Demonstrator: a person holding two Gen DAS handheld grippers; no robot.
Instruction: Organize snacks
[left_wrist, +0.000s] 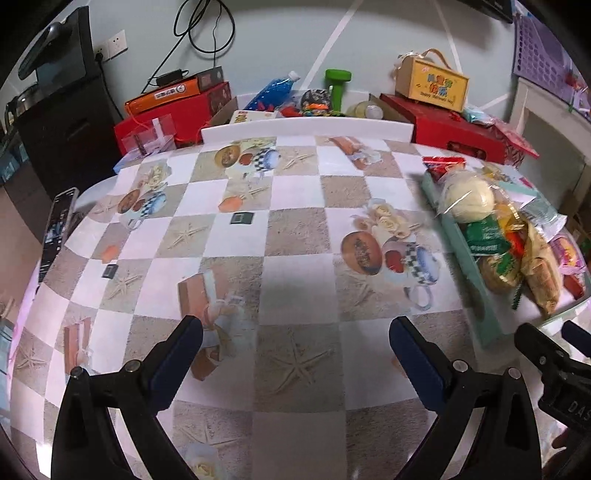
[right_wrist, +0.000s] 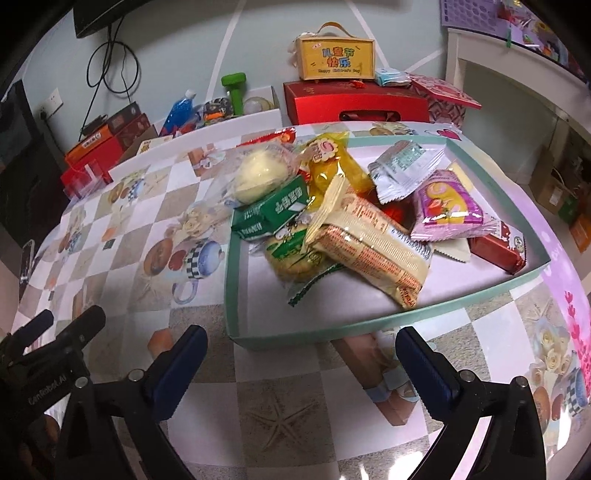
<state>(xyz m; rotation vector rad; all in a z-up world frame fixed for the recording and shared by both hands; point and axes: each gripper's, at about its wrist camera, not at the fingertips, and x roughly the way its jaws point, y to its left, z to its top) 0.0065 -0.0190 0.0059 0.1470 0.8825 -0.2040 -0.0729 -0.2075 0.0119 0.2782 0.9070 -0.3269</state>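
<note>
A shallow teal box (right_wrist: 369, 321) sits on the checkered table, also at the right of the left wrist view (left_wrist: 476, 288). It holds a pile of wrapped snacks: a cream bun (right_wrist: 260, 175), a green pack (right_wrist: 273, 212), a long cracker pack (right_wrist: 373, 243), a yellow bag (right_wrist: 332, 162), a silver pack (right_wrist: 404, 170), a pink pack (right_wrist: 447, 206) and a red bar (right_wrist: 496, 249). My right gripper (right_wrist: 301, 354) is open and empty just before the box's near wall. My left gripper (left_wrist: 295, 343) is open and empty over bare tablecloth, left of the box.
A phone (left_wrist: 55, 232) lies at the table's left edge. Behind the table stand red gift boxes (right_wrist: 354, 103), a yellow carry box (right_wrist: 336, 59), a green dumbbell (right_wrist: 234, 90), a blue bottle (right_wrist: 179, 110) and an orange box (left_wrist: 166, 94). A white shelf (right_wrist: 517, 92) is at right.
</note>
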